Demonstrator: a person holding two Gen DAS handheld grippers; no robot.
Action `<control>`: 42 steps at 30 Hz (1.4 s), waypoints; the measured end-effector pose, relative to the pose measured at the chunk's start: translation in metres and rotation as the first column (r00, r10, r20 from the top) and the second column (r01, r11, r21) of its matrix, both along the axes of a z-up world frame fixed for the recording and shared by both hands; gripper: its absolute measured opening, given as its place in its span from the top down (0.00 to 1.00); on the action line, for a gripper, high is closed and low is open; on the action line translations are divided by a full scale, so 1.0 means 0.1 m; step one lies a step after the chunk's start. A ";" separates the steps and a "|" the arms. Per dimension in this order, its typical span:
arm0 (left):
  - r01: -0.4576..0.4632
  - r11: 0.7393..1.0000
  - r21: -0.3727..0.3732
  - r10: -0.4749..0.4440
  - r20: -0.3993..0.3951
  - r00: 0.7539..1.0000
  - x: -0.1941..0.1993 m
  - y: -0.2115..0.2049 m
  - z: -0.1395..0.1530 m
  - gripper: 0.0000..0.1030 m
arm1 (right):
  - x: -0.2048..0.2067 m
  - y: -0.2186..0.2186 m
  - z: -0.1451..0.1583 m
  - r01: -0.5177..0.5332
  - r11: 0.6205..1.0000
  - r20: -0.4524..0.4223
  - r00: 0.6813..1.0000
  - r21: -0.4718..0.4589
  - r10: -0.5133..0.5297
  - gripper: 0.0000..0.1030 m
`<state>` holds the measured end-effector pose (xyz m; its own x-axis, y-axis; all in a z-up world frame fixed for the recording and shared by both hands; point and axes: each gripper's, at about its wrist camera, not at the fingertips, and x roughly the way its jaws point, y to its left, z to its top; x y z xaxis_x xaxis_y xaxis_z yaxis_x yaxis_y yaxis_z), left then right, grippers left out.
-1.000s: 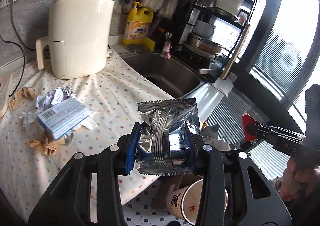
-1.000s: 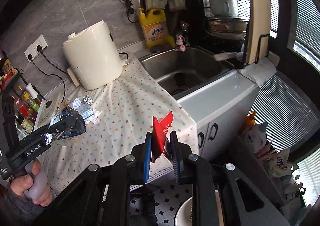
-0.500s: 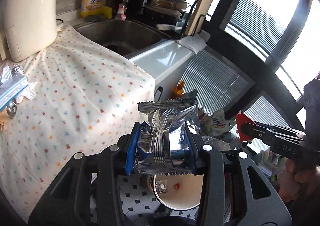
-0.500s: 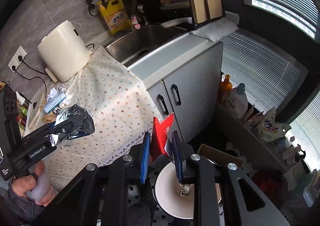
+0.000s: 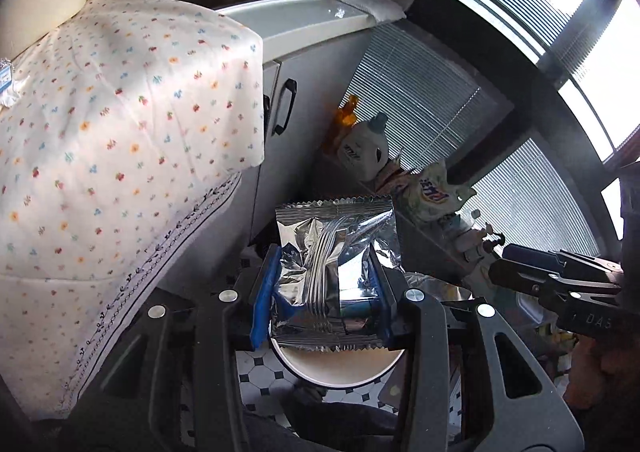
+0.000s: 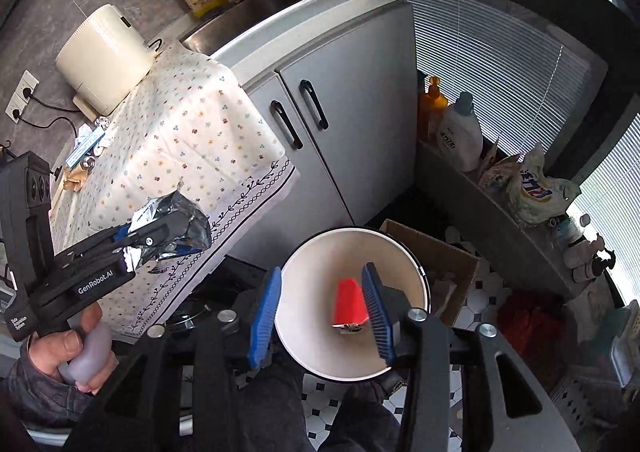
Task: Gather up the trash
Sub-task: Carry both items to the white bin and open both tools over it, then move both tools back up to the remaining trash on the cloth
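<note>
Silver foil crinkles between the blue pads of the left gripper (image 5: pixel 322 292), which is clamped on a snack wrapper (image 5: pixel 336 252) held upright above the white paper bucket (image 5: pixel 340 368) on the tiled floor. From the right wrist camera the same wrapper (image 6: pixel 176 228) shows beside the hanging edge of the flowered tablecloth (image 6: pixel 192 139).

The right gripper (image 6: pixel 324 308) has its fingers spread wide over the bucket's mouth (image 6: pixel 304 292). A red scrap (image 6: pixel 350 302) shows inside the bucket, close against the right-hand pad; whether it touches the pad is hard to tell.

More litter, a pale blue box (image 6: pixel 86 141) among crumpled bits, lies on the cloth near the cream appliance (image 6: pixel 106 59). A cardboard box (image 6: pixel 444 252) stands just behind the bucket.
</note>
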<state>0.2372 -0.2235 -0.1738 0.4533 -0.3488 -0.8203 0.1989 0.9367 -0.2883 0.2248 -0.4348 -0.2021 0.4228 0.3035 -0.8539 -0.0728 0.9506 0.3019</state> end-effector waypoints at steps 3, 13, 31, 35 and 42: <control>0.012 1.000 -0.004 -0.012 -0.015 1.000 -0.04 -0.11 -0.06 0.61 | -0.06 -0.12 0.00 0.014 1.000 0.006 1.000 -0.007 -0.014 0.48; 0.117 0.993 -0.029 -0.118 -0.045 0.992 -0.09 -0.48 -0.09 0.50 | -0.14 -0.39 0.15 0.069 0.997 0.043 0.997 -0.026 -0.068 0.32; -0.129 0.992 0.020 0.125 0.117 0.985 -0.09 0.67 0.69 0.06 | 0.25 0.39 0.63 -0.012 1.000 0.188 0.982 0.018 0.009 0.08; -0.246 0.969 0.030 0.238 0.164 0.957 -0.19 1.08 0.86 0.06 | 0.41 0.77 0.76 -0.093 0.995 0.217 0.972 0.027 0.085 0.08; -0.407 0.913 0.012 0.395 0.216 0.893 -0.37 1.70 1.05 0.06 | 0.60 1.42 0.89 -0.231 0.973 0.242 0.946 0.029 0.217 0.08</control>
